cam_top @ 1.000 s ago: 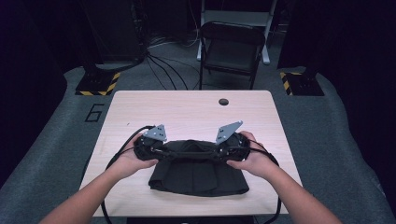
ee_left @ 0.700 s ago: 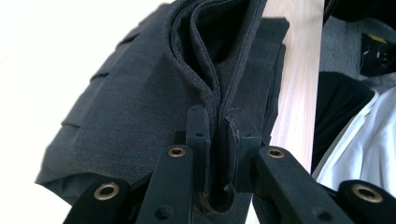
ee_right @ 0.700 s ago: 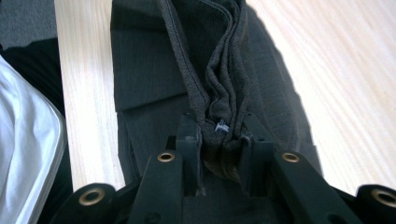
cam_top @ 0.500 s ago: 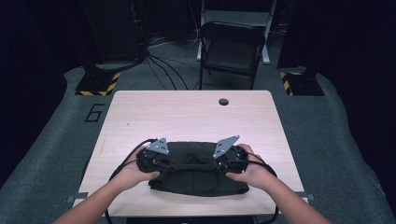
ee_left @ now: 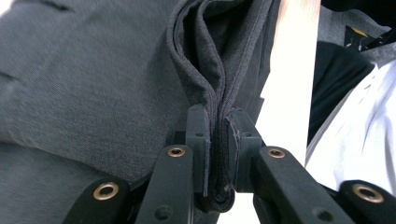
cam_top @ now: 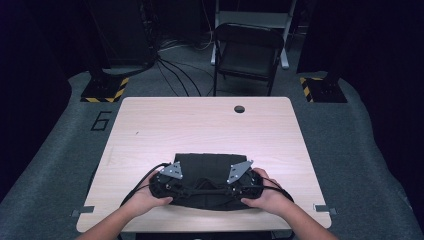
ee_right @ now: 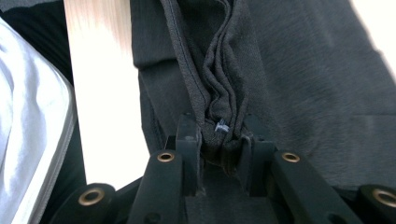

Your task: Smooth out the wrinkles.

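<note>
- The dark grey cloth (cam_top: 207, 170) lies folded on the counter (cam_top: 150, 130), at its near edge.
- The left gripper (ee_left: 217, 154) pinches the stacked cloth edges tight, probably so the layers stay together.
- The right gripper (ee_right: 219, 156) pinches the bunched edge too.
- Beside the counter, the floor shows a "6" (cam_top: 101, 120).
- The cloth has no readable label.

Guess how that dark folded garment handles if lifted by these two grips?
Probably floppy: the dark garment bunches into soft layered folds between the left gripper pads. Likely light, and apt to sag between it and the right gripper.
</note>
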Tool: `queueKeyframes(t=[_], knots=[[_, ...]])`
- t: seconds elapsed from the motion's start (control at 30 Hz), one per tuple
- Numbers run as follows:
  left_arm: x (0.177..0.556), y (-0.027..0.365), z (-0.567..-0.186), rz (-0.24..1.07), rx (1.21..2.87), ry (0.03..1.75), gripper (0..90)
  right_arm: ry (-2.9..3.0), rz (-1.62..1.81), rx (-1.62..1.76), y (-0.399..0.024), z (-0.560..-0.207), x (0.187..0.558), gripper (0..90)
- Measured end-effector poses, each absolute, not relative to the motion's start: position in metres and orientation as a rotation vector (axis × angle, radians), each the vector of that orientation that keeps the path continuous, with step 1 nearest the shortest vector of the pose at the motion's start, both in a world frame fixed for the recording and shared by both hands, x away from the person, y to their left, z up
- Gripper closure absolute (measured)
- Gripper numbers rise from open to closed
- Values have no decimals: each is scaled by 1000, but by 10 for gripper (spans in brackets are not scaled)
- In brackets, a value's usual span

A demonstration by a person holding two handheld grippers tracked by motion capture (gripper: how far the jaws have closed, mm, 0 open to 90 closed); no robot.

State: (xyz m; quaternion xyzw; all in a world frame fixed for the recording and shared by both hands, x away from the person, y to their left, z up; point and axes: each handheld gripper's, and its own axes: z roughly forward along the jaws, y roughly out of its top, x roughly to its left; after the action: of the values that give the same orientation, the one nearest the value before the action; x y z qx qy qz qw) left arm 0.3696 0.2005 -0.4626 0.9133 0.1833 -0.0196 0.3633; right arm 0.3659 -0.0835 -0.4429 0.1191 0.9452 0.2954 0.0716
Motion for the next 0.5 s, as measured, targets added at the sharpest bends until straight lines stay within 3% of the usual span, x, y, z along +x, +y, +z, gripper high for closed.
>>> queueKeyframes(t=[0.33,0.5], knots=[[368,199,-482,-90,2373,507,790,2871,870,363,-82,-464,360,722],[366,201,-473,-116,2339,515,689,2872,902,414,-85,-459,359,661]])
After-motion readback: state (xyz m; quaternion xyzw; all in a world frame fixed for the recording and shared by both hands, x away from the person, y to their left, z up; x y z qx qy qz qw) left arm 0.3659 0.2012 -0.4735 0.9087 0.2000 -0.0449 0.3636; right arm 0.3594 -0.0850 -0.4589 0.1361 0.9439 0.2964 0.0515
